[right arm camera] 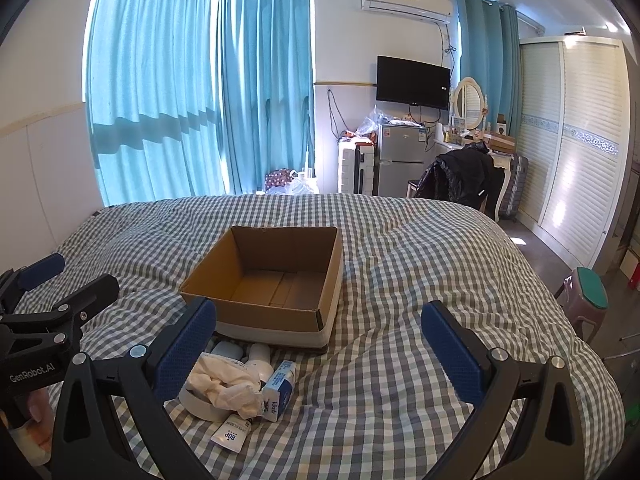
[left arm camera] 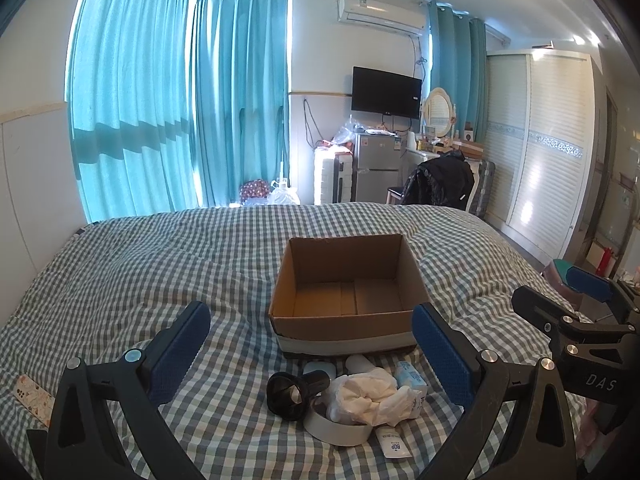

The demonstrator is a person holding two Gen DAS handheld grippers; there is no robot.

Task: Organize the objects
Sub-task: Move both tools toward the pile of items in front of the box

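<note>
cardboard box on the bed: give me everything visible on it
The cardboard box is brown corrugated card, open-topped, no flaps showing, with a pale band around its base. Inside is empty; the seams of the folded bottom panels show. It sits upright on the checked bedcover, just beyond the pile of small items. Whether the nearest items touch its front wall is unclear. Neither hand-held gripper touches it.

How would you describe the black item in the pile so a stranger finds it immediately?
Find the open cardboard box on the checked bed. A small pile lies before it. The black funnel-shaped piece is at the pile's left edge, the only black item there.
</note>
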